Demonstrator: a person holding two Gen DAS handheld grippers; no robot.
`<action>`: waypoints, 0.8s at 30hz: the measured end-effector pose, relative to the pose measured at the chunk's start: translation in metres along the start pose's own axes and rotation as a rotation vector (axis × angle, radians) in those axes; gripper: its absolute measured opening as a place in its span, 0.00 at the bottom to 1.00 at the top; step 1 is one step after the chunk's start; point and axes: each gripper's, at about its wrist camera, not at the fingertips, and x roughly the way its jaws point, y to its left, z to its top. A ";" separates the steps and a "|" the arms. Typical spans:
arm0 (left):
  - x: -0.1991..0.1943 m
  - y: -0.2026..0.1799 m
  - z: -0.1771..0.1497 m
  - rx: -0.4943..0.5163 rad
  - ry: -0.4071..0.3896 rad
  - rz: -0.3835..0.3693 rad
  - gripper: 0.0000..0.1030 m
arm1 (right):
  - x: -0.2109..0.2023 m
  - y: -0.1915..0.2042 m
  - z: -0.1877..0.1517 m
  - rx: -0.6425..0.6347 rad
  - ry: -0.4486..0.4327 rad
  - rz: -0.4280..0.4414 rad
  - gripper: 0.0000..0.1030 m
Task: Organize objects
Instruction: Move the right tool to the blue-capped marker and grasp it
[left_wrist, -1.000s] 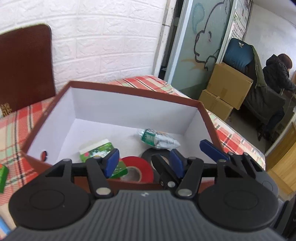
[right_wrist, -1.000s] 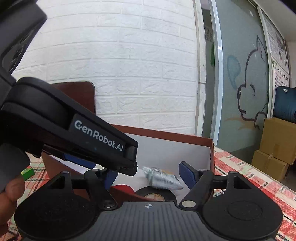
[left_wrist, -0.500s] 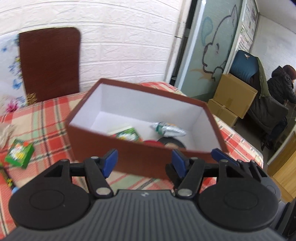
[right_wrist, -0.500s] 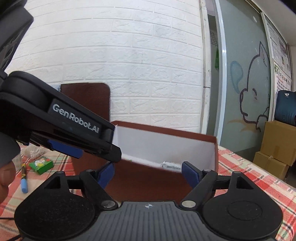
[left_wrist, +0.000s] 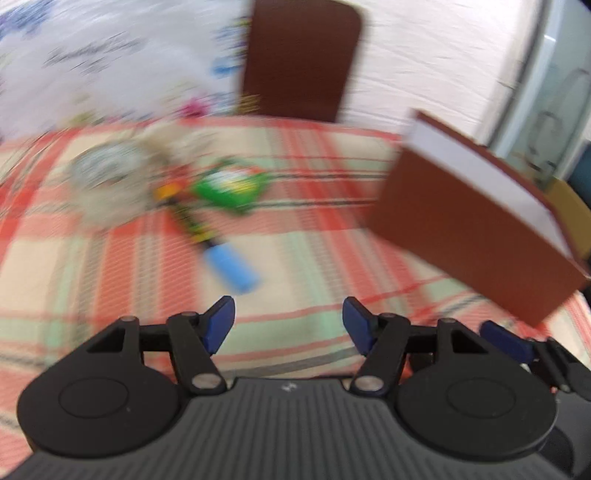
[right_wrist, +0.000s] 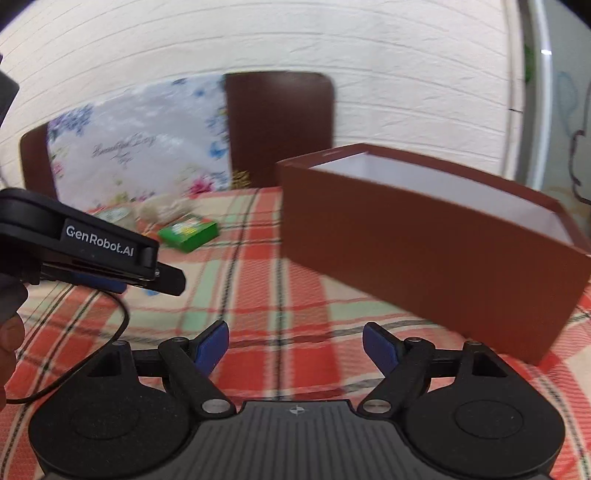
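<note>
**Left wrist view swung away from the box, toward loose items**

Left wrist view: turned off the box (left_wrist: 469, 236) since a second ago, when its inside filled the frame with a red tape roll, a black roll, a green packet and a crinkled foil wrapper. Now looking left of the box at things not yet put away: a green packet (left_wrist: 231, 188), a pen with a blue cap (left_wrist: 229, 267), a pale round blurred thing (left_wrist: 107, 177), too smeared to name. Probably a fresh pickup starting, with part of the sorting done.

Left gripper (left_wrist: 288, 325): fingers wide apart, holding nothing, low over the cloth (left_wrist: 314, 258) in front of the box. Right gripper (right_wrist: 293, 341): fingers also wide, empty, near the box's front left corner.

Box: stiff brown card, white smooth lining, straight walls, sharp corners. Cloth: soft woven check in red, green and cream. Packet: flat, glossy, rectangular. Behind the box, a dark brown chair back (right_wrist: 280, 125) with rounded corners, beside a flowered white cover (right_wrist: 136, 147).
</note>
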 end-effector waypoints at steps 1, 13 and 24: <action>0.000 0.013 -0.002 -0.027 0.005 0.022 0.64 | 0.005 0.007 0.000 -0.009 0.014 0.018 0.76; -0.002 0.128 -0.007 -0.111 -0.119 0.259 0.71 | 0.056 0.075 0.010 -0.147 0.069 0.145 0.72; 0.001 0.128 -0.010 -0.060 -0.152 0.261 0.79 | 0.102 0.114 0.039 -0.210 0.065 0.214 0.30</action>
